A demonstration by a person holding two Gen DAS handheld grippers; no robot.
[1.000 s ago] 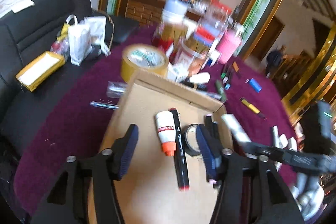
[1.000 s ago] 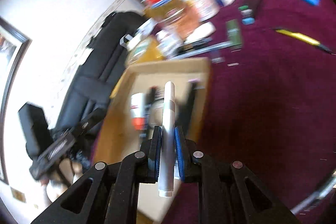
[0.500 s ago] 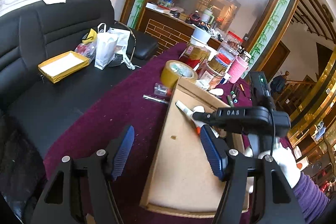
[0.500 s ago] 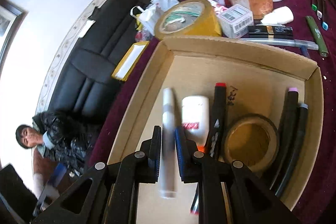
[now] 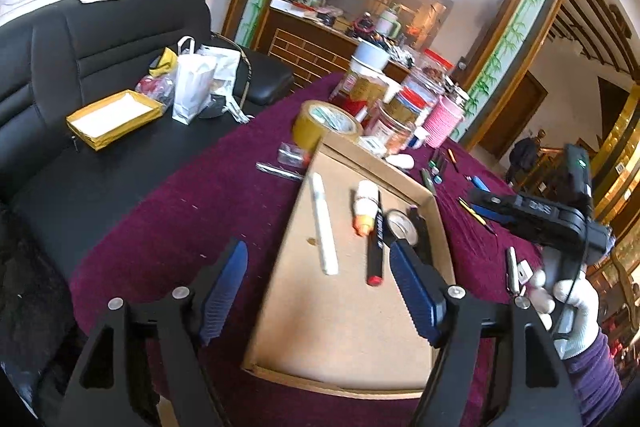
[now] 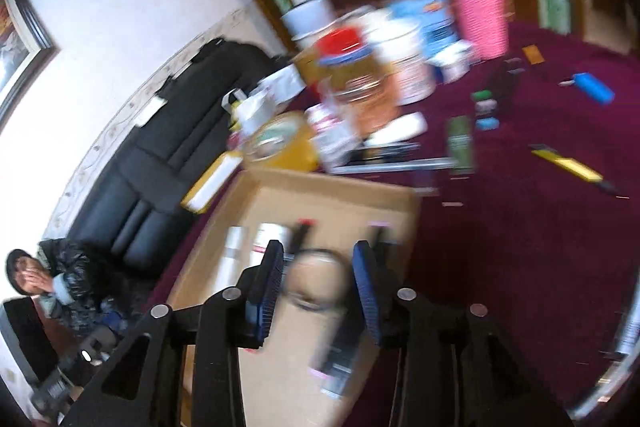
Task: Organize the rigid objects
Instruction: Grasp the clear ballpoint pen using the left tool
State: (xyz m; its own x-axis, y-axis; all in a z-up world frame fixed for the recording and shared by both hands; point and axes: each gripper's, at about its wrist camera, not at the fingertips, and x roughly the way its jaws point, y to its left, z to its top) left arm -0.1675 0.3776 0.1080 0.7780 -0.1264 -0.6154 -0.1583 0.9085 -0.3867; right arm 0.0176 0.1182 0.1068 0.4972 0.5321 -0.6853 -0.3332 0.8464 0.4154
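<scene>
White marker lies flat in the cardboard tray — long axis eleven-to-five; right gripper has just been opening, nothing between its jaws; left gripper spread, empty.

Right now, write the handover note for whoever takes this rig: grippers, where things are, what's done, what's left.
Left gripper: open, empty, hanging over the near end of the cardboard tray.
Right gripper: jaws have just been opening, nothing between them, above the tray.
Done: white pen, glue bottle, black marker and tape ring lie in the tray.
Left: yellow cutter, blue lighter, green marker and other small items on the purple cloth.
</scene>
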